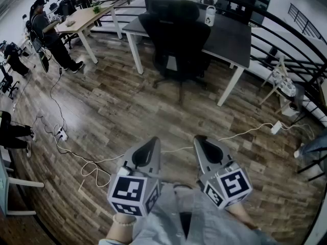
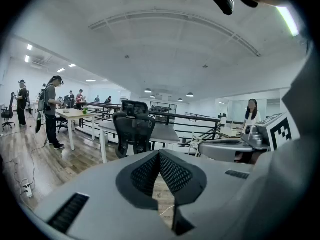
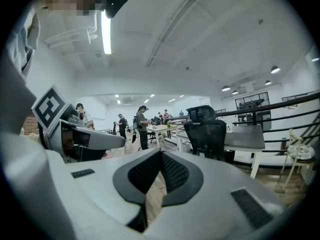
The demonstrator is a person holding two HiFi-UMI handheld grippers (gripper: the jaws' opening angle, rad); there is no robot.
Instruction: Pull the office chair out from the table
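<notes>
A black office chair [image 1: 177, 41] with a headrest is tucked under a dark grey table [image 1: 231, 37] on white legs, far ahead of me. It also shows as the chair [image 2: 133, 132] in the left gripper view and the chair [image 3: 206, 134] in the right gripper view. My left gripper [image 1: 152, 142] and right gripper [image 1: 201, 139] are held side by side near my body, well short of the chair. Both are shut with nothing between their jaws. The left gripper [image 2: 160, 154] and right gripper [image 3: 160, 153] tips meet in their own views.
A white cup [image 1: 210, 15] stands on the table. White cables and a power strip [image 1: 60, 134] lie on the wooden floor at left. A person [image 1: 50, 37] stands by a light wooden table [image 1: 82, 19]. A black railing [image 1: 286, 40] runs behind and to the right.
</notes>
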